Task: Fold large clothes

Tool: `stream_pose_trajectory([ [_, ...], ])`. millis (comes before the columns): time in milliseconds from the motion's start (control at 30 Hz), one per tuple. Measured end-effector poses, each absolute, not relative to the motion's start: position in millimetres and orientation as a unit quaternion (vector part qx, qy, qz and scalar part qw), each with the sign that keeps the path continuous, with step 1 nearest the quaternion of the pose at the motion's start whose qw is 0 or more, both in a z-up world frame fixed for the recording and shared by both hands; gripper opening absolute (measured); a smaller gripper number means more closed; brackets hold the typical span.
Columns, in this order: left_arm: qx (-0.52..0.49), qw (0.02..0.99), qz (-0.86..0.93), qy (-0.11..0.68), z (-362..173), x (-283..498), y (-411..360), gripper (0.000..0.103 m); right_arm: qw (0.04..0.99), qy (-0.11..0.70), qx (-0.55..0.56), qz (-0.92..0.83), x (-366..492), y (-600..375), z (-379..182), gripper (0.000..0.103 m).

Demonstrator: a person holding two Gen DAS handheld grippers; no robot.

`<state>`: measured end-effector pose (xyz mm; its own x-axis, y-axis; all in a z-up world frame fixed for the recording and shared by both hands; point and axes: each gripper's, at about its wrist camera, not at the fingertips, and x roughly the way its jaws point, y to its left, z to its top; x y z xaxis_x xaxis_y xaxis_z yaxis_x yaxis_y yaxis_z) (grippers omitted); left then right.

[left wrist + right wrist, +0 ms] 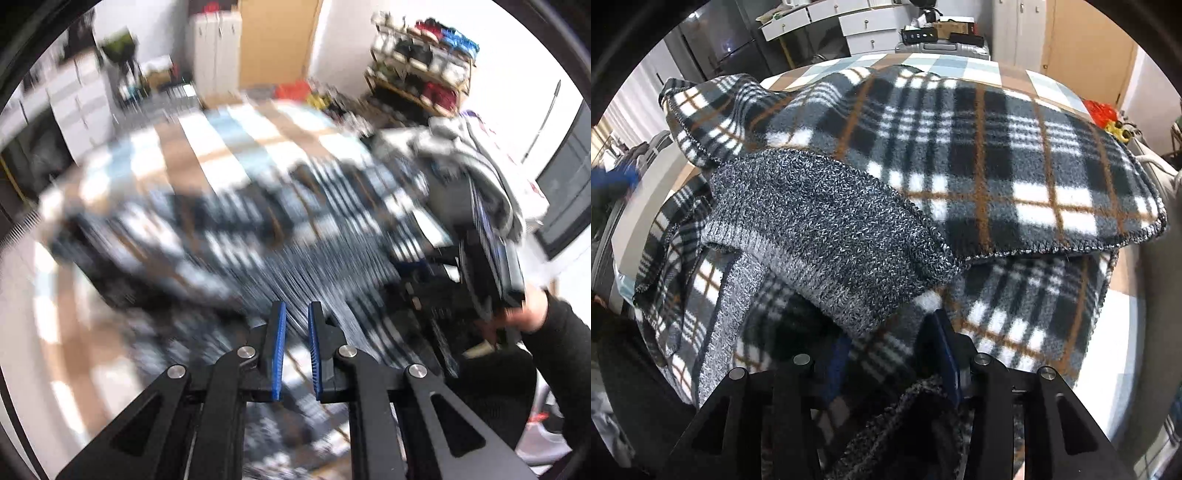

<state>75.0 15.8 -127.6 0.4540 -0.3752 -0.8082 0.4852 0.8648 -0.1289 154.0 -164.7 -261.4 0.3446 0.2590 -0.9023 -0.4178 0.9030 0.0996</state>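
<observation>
A plaid fleece blanket [979,158] is lying folded across the desk [1049,88], which is wearing a checked cloth of pale blue, white and brown. A marled grey knit garment [820,229] is resting on the near left part of the blanket, its ribbed hem draping toward the near edge.

The right tool [894,354] is pointing steeply down at the near edge of the pile, its jaws standing partly apart with plaid fleece and grey knit bunched between them; whether the pads are pressing on the cloth I cannot tell.

The left tool [296,332] is hovering over the blurred blanket with its blue pads [277,350] almost together, only a narrow slit showing, and nothing sitting between them.

As for containers, a shelf rack [421,66] at the far right is holding what look like shoes, too blurred to count. White drawer units [849,22] are standing at the far left.
</observation>
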Motion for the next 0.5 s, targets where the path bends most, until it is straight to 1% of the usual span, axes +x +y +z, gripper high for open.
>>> stream_pose_trajectory([
  [33, 0.077, 0.865, -0.232, 0.438, -110.8, 89.3, 20.3, 0.014, 0.816, 0.534, -0.075, 0.207, 154.1, -165.3, -260.5, 0.043],
  [67, 0.087, 0.873, -0.215, 0.429, -105.5, 96.9, 27.7, 0.021, 0.815, 0.535, -0.078, 0.208, 154.6, -165.8, -259.2, 0.043],
  [100, 0.102, 0.882, -0.188, 0.42, -95.3, 116.0, 32.4, 0.038, 0.815, 0.535, -0.078, 0.208, 152.1, -165.6, -257.8, 0.043],
  [133, 0.11, 0.888, -0.168, 0.414, -90.8, 127.1, 37.3, 0.044, 0.816, 0.533, -0.076, 0.21, 148.0, -167.3, -254.4, 0.043],
  [200, 0.091, 0.895, -0.149, 0.41, -84.4, 157.9, 52.4, 0.044, 0.818, 0.529, -0.07, 0.214, 132.0, -170.7, -244.3, 0.043],
  [300, 0.069, 0.885, -0.157, 0.434, -92.6, 187.3, 58.6, 0.044, 0.826, 0.518, -0.061, 0.213, 123.6, -187.0, -222.6, 0.046],
  [367, 0.071, 0.872, -0.156, 0.459, -109.9, 209.7, 62.3, 0.044, 0.836, 0.504, -0.053, 0.21, 122.1, -198.0, -203.8, 0.046],
  [433, 0.062, 0.852, -0.161, 0.495, -136.4, 214.8, 62.3, 0.044, 0.846, 0.485, -0.041, 0.217, 123.7, -207.0, -181.0, 0.046],
  [500, 0.032, 0.827, -0.171, 0.534, -171.6, 211.3, 66.9, 0.044, 0.861, 0.46, -0.03, 0.215, 130.7, -211.2, -158.1, 0.06],
])
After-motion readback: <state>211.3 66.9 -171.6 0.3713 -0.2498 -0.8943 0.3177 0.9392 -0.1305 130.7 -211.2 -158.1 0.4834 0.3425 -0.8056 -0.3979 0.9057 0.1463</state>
